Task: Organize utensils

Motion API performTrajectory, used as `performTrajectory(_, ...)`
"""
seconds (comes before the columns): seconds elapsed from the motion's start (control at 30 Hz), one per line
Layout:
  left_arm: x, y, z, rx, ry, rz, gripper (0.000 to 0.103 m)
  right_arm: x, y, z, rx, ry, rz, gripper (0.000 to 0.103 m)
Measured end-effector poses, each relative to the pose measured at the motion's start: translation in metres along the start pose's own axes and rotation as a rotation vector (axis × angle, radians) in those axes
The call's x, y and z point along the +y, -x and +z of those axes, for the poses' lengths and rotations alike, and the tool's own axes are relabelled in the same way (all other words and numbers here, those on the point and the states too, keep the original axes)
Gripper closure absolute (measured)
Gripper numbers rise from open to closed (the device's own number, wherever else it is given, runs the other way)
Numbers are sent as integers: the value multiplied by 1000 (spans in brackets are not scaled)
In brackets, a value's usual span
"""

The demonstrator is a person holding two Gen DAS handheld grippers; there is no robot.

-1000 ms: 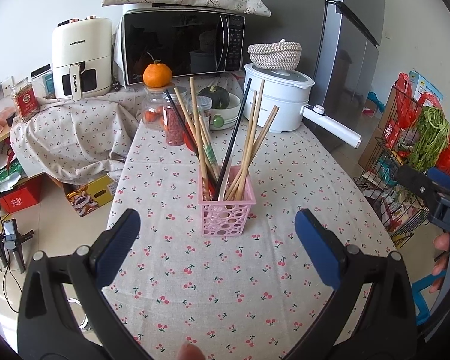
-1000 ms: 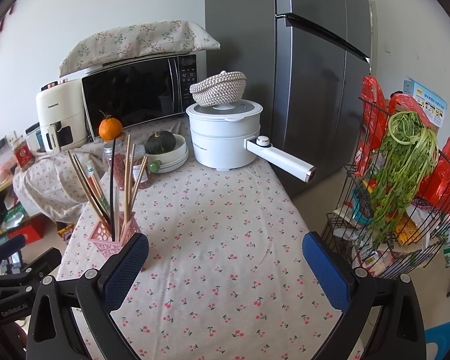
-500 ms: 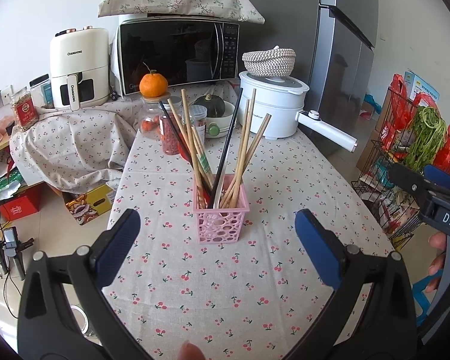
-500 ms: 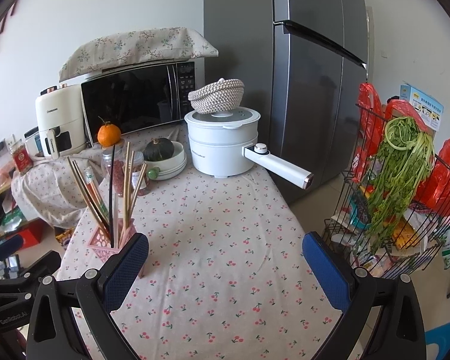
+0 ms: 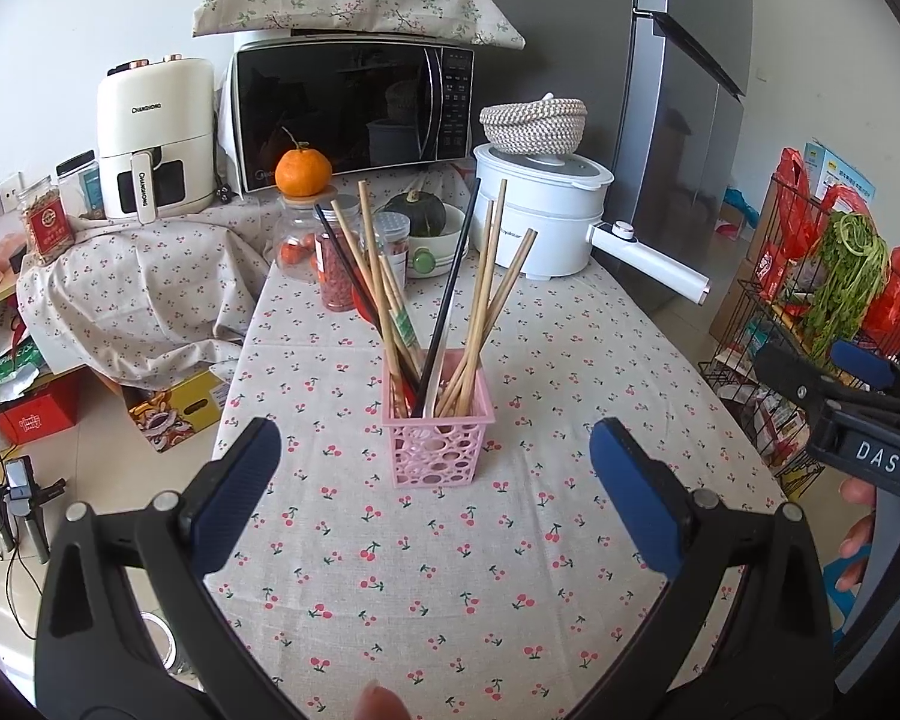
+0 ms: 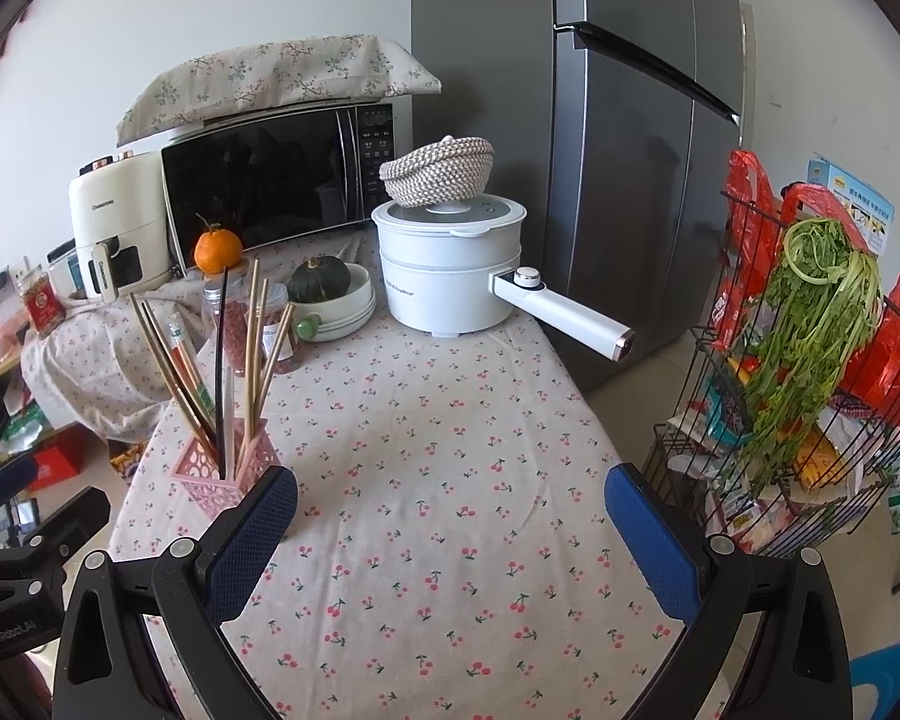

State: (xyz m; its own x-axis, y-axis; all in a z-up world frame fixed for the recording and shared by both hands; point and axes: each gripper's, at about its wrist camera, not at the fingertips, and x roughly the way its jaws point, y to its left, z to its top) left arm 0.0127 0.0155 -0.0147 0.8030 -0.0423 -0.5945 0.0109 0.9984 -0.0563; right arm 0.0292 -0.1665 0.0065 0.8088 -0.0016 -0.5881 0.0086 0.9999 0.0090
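Observation:
A pink perforated holder (image 5: pixel 437 446) stands upright on the cherry-print tablecloth (image 5: pixel 450 576), filled with several wooden and black chopsticks (image 5: pixel 450 294). My left gripper (image 5: pixel 432 483) hovers just in front of it, open, with nothing between its blue pads. In the right wrist view the same holder (image 6: pixel 222 468) sits at the left, with its chopsticks (image 6: pixel 228 360) leaning outward. My right gripper (image 6: pixel 450 534) is open and empty over the bare cloth, to the right of the holder. The right gripper's body also shows at the left wrist view's right edge, held by a hand (image 5: pixel 858 534).
A white electric pot (image 6: pixel 450 264) with a long handle stands at the table's far end, beside a bowl with a green squash (image 6: pixel 324 294), jars (image 5: pixel 336 264) and an orange (image 5: pixel 303 171). A microwave (image 5: pixel 354 108) and air fryer (image 5: pixel 156 138) stand behind. A wire rack of groceries (image 6: pixel 810 372) is right of the table.
Both grippers have drawn back and risen slightly from the table; the holder looks a little farther off. Both stayed open and empty.

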Motion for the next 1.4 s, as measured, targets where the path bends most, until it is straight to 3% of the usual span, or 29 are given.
performTrajectory(1.4, -11, 2, -2, 19, -11, -29, 1, -1, -9, -5, 44, -1, 11, 0)
